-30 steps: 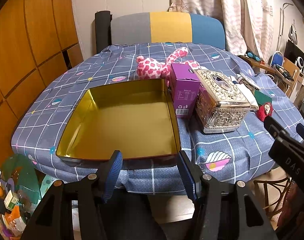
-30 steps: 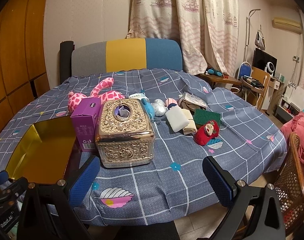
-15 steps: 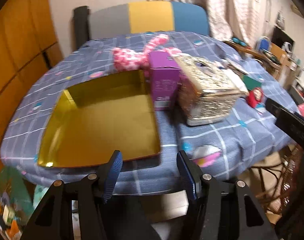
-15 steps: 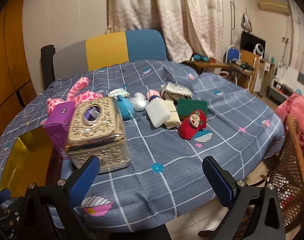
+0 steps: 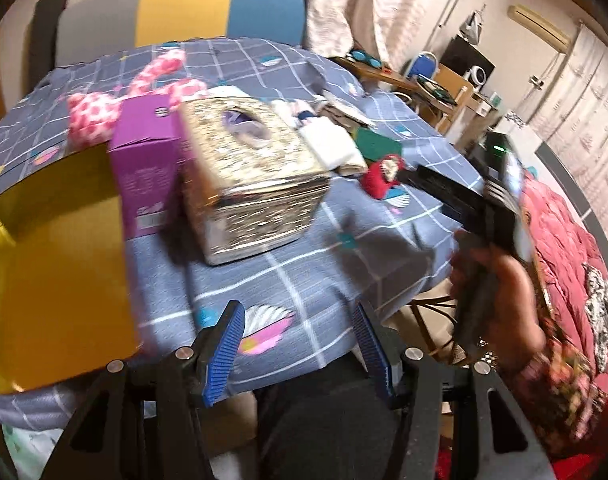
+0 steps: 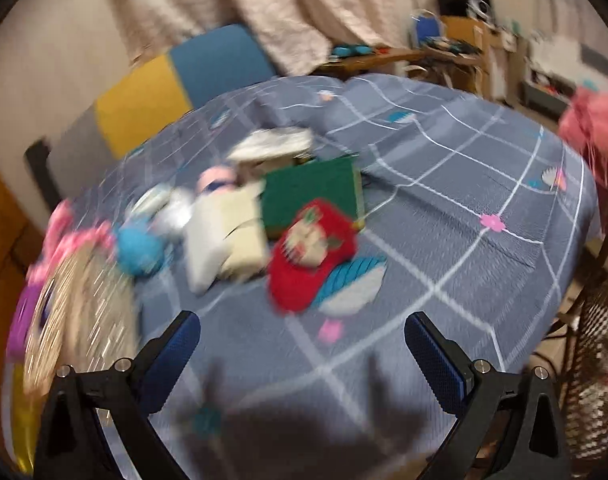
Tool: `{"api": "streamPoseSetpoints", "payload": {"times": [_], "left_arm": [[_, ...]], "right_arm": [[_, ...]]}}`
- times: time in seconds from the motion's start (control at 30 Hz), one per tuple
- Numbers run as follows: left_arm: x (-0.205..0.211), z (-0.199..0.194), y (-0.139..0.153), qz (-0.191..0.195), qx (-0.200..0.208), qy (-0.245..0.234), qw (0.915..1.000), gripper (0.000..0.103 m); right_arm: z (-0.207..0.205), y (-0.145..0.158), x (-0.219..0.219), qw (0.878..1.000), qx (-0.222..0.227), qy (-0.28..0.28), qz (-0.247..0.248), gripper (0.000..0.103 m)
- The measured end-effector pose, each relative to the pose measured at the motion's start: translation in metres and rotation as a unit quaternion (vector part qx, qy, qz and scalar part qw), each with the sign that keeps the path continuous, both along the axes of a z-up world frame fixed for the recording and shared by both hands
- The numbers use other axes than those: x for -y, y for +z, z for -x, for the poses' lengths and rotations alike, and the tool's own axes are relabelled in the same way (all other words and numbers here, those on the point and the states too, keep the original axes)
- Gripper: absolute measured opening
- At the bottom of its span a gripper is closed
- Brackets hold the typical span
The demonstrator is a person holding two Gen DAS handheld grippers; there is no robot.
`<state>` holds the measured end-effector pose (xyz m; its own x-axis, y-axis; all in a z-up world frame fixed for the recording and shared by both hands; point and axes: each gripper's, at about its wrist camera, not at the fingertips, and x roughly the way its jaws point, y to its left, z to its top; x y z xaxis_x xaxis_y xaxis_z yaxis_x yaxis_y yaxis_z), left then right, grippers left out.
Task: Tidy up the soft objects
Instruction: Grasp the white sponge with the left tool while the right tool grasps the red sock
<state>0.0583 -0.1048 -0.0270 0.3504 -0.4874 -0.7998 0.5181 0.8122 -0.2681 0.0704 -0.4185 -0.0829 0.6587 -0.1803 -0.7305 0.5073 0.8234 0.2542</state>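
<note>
A red stuffed toy [image 6: 310, 254] lies on the blue checked tablecloth [image 6: 444, 184], just ahead of my open right gripper [image 6: 302, 332], which holds nothing. Behind it sit a green sponge [image 6: 312, 196], white and cream soft pieces [image 6: 224, 236], a blue plush [image 6: 138, 250] and a pink spotted plush [image 5: 94, 114]. My left gripper [image 5: 298, 320] is open and empty above the table's near edge. A gold tray [image 5: 52, 260] lies at the left. The red toy [image 5: 384, 176] also shows in the left wrist view, beside the hand holding the right gripper.
An ornate silver tissue box [image 5: 250, 172] and a purple carton [image 5: 148, 168] stand between the tray and the soft things. A grey, yellow and blue chair back [image 5: 184, 8] is behind the table. A wicker chair [image 6: 600, 340] and a pink cloth [image 5: 564, 248] are at the right.
Both views have swung right. The right gripper has moved closer to the red toy and the soft pile, and has rolled. The left gripper has shifted from the tray toward the tissue box. Both stay open.
</note>
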Motion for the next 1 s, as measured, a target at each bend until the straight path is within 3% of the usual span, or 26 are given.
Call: {"api": "streamPoseSetpoints", "payload": {"times": [0.27, 0.33, 0.57, 0.7, 0.83, 1.0], "left_arm": [[0.035, -0.022, 0.008, 0.03, -0.012, -0.009, 0.9994, 0.057], [0.045, -0.029, 0.011, 0.042, -0.016, -0.013, 0.9989, 0.057], [0.084, -0.061, 0.02, 0.08, -0.026, -0.014, 0.9963, 0.057], [0.111, -0.079, 0.026, 0.096, -0.016, -0.013, 0.9952, 0.062], [0.145, -0.116, 0.02, 0.077, -0.024, 0.005, 0.9968, 0.069], [0.177, -0.169, -0.008, 0.066, -0.077, 0.04, 0.994, 0.069]], "right_arm": [[-0.054, -0.037, 0.055, 0.996, 0.008, -0.055, -0.07, 0.084], [-0.062, -0.044, 0.061, 0.996, 0.016, -0.043, -0.075, 0.073], [-0.069, -0.052, 0.063, 0.997, 0.029, 0.017, -0.068, 0.049], [-0.053, -0.051, 0.074, 0.995, 0.07, 0.01, -0.067, 0.048], [-0.048, -0.062, 0.078, 0.994, 0.084, 0.0, -0.069, 0.048], [-0.048, -0.064, 0.067, 0.995, 0.095, 0.008, -0.033, 0.048]]}}
